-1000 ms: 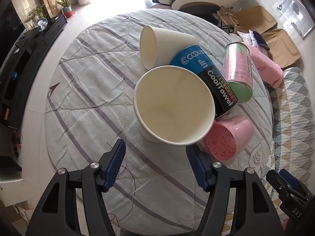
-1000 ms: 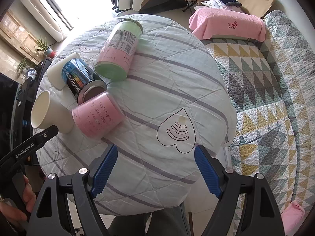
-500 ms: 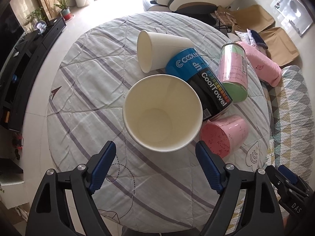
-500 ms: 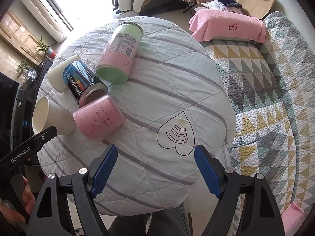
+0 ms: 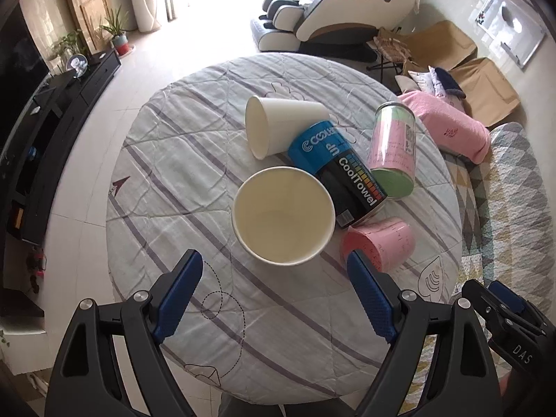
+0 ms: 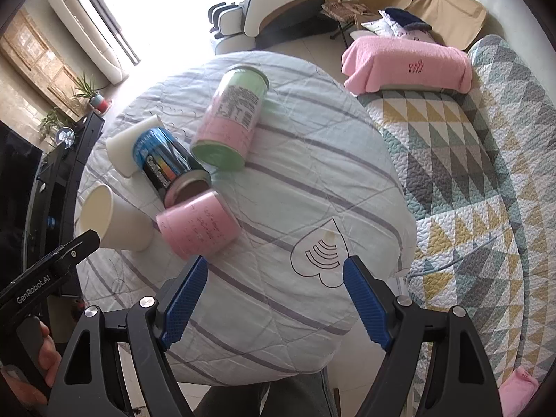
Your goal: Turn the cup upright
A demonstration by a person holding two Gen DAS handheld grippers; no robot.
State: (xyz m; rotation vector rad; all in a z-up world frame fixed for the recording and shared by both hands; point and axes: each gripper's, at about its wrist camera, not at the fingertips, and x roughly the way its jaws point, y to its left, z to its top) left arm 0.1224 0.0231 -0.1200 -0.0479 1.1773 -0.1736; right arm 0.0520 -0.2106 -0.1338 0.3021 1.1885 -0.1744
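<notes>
A white paper cup [image 5: 283, 216] stands upright, mouth open; a second white paper cup [image 5: 278, 129] lies half hidden behind a blue-and-black can [image 5: 342, 172]. Both grippers' jaws gape empty.

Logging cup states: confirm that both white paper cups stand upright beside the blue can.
Wrong. Only the near white paper cup stands upright, mouth up. The far white cup lies on its side against the blue can, as the left wrist view shows.
</notes>
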